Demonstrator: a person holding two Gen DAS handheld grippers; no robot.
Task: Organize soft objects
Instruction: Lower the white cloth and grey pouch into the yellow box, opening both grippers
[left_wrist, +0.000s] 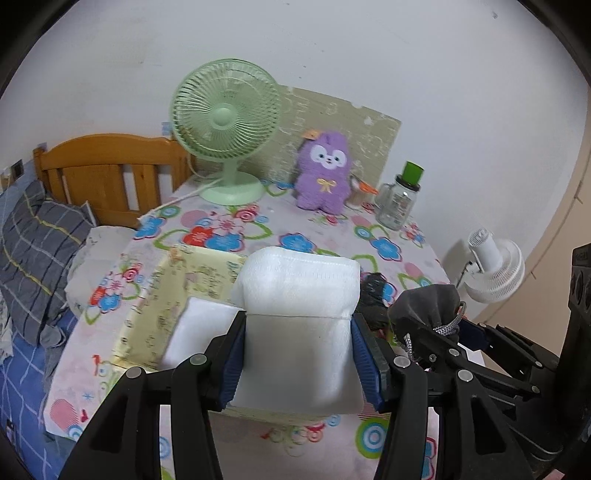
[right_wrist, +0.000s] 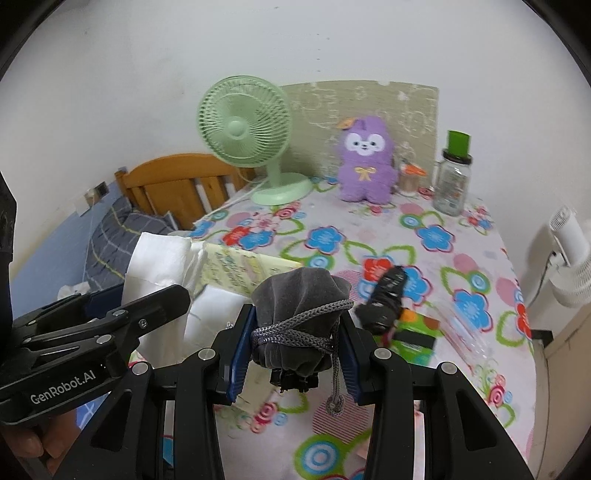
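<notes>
A folded white towel (left_wrist: 301, 291) is clamped between the blue pads of my left gripper (left_wrist: 298, 332), held above the floral tablecloth. Behind and left of it stands a pale yellow printed box (left_wrist: 173, 291) with another white folded cloth (left_wrist: 197, 328) inside. My right gripper (right_wrist: 297, 317) is shut on a grey velvet drawstring pouch (right_wrist: 299, 291), whose cord hangs down between the fingers. That pouch (left_wrist: 424, 302) also shows just right of the towel in the left wrist view. A purple plush toy (right_wrist: 365, 162) sits upright at the back of the table.
At the back stand a green desk fan (right_wrist: 243, 136) and a clear bottle with a green cap (right_wrist: 452, 177). A black bundle (right_wrist: 384, 299) and a green packet (right_wrist: 413, 339) lie right of the pouch. A bed with a wooden headboard (left_wrist: 107, 173) is on the left, and a white fan (left_wrist: 495, 269) is on the right.
</notes>
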